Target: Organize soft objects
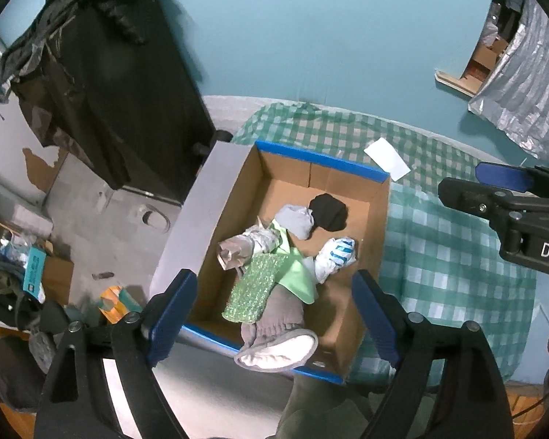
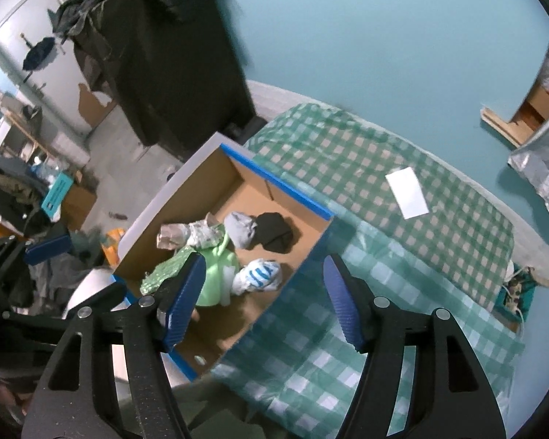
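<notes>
Centre frame, your soft items (image 1: 274,274) sit piled in the box (image 1: 375,226), so both claws, left gripper (image 1: 274,314) and right gripper (image 2: 265,301), hang spread and empty above; sorting looks done.

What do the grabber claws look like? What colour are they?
Both are black plastic tools with silver screws. The left gripper and right gripper each have two flat fingers with ridged blue pads. In the left view, white letters "DA" show on the right gripper's black body.
</notes>
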Tool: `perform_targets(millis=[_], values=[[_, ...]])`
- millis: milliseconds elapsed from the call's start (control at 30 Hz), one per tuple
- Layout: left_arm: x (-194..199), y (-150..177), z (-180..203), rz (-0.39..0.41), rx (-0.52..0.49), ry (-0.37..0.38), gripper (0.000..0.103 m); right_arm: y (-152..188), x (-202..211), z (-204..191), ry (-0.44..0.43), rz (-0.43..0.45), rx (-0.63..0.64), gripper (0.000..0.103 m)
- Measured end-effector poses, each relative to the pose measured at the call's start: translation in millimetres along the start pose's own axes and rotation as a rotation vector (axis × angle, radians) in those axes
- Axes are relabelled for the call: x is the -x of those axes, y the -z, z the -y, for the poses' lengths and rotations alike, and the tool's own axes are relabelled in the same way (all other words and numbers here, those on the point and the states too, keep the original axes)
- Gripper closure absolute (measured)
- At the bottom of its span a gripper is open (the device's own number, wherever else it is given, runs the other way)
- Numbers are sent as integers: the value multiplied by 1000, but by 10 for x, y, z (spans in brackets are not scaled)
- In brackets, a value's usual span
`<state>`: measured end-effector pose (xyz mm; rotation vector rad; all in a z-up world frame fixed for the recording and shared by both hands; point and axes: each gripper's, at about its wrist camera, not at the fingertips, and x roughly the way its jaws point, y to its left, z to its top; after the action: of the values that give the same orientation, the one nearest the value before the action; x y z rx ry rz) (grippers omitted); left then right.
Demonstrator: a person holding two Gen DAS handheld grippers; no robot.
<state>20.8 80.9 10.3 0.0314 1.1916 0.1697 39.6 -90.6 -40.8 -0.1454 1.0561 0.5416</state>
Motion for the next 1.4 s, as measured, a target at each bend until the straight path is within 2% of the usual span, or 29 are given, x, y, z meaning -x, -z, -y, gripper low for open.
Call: perform_targets(millis=[567,967,1400], values=[[273,112,219,36,-27,45,16,348,478,215,130,86,-87,36],[317,179,341,24,-56,48,16,528,586,281,131,95,-128,36],[339,230,351,23,-56,38,16,568,615,268,121,94,-133,36]])
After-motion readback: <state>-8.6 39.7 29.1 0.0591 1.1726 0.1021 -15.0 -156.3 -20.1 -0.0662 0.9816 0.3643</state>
